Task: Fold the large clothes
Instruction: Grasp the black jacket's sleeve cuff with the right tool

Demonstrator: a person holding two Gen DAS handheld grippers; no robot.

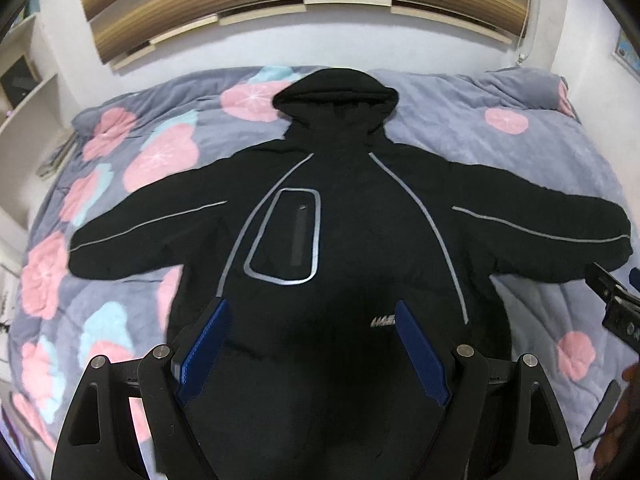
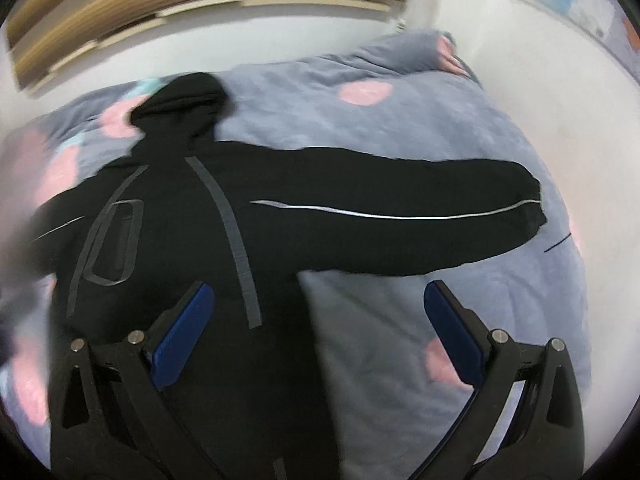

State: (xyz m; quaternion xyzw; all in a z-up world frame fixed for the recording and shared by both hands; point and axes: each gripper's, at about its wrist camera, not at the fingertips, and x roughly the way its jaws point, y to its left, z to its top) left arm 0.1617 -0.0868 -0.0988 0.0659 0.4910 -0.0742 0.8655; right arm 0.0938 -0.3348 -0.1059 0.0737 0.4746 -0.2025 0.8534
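Hovering spread wide, empty, the left claw (image 1: 310,344) and right claw (image 2: 320,328) hang above the black jacket (image 1: 344,216).

The left gripper (image 1: 312,344) is held with jaws spread wide; the right gripper (image 2: 320,328) likewise, nothing gripped.

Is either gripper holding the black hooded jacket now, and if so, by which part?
Nothing is held. The left gripper and right gripper are both open above the black hooded jacket, spread flat on the flowered grey blanket.
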